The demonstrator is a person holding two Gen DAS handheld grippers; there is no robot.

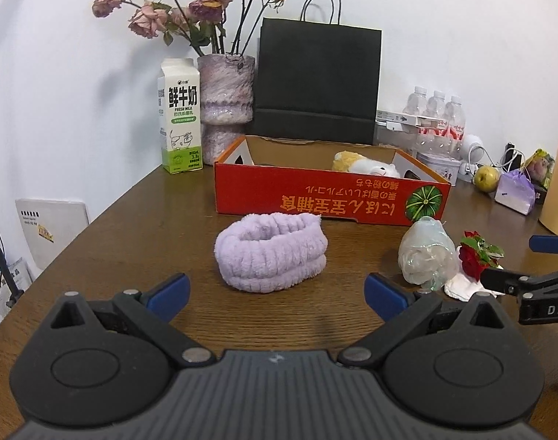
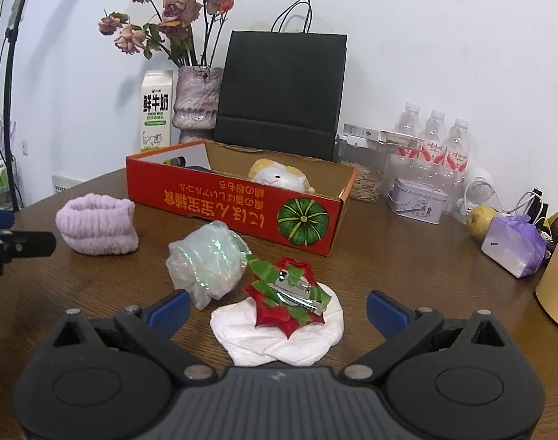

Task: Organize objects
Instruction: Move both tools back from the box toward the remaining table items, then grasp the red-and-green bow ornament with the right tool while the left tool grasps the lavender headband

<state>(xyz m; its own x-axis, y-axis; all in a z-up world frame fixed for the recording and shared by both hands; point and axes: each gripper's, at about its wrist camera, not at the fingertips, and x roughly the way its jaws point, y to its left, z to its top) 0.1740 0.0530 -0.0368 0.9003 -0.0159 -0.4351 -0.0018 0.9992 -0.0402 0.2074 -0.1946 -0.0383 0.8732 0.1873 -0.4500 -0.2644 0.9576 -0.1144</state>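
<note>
1. Left gripper (image 1: 275, 289) spread wide, holding nothing, with the fluffy lilac terry headband (image 1: 269, 253) sitting between its fingers on the brown wooden table (image 1: 132, 242), in front of the red cardboard box (image 1: 315, 196).
2. Right gripper (image 2: 277, 304) also wide open and empty, over the red-and-green fabric flower clip (image 2: 286, 293) on a white pad.
3. Headband looks soft and light, so I'd squeeze across its bunched wall.

Cloth, cardboard, plastic film and wood grain

Ahead of the left gripper (image 1: 277, 293), a fluffy lilac terry headband (image 1: 271, 256) lies on the semi-gloss wood-grain table (image 1: 132, 238); beyond it stands a printed, matt red cardboard box (image 1: 315, 194). Near the right gripper (image 2: 278, 308): crinkly translucent plastic wrap (image 2: 205, 260), a shiny metal clip (image 2: 297, 291), soft white cloth (image 2: 279, 337).
</note>
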